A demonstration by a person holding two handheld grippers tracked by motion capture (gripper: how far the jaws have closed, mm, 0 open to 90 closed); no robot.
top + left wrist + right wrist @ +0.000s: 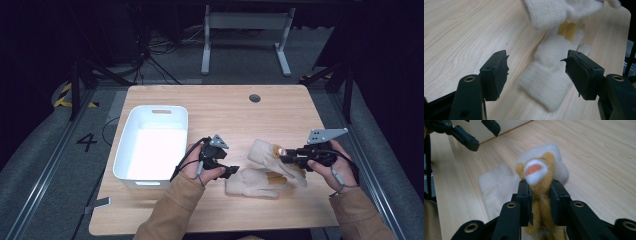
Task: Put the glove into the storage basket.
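Observation:
Two cream knitted gloves with tan patches lie in the middle of the wooden table [225,110]. One glove [252,183] lies flat, its cuff [546,86] facing my left gripper [231,170]. That gripper [537,66] is open just in front of the cuff, with nothing between its pads. The other glove [264,151] rests partly over the first. My right gripper [284,156] is shut on its tan furry part [537,171], which has an orange and white patch, and the jaws [541,191] pinch it from both sides. The flat glove [496,187] shows behind it.
A white plastic bin [150,145] stands at the left of the table, right beside my left hand. The table has a round cable hole [254,98] near its far edge. Beyond the table are a white desk frame [245,40] and floor cables.

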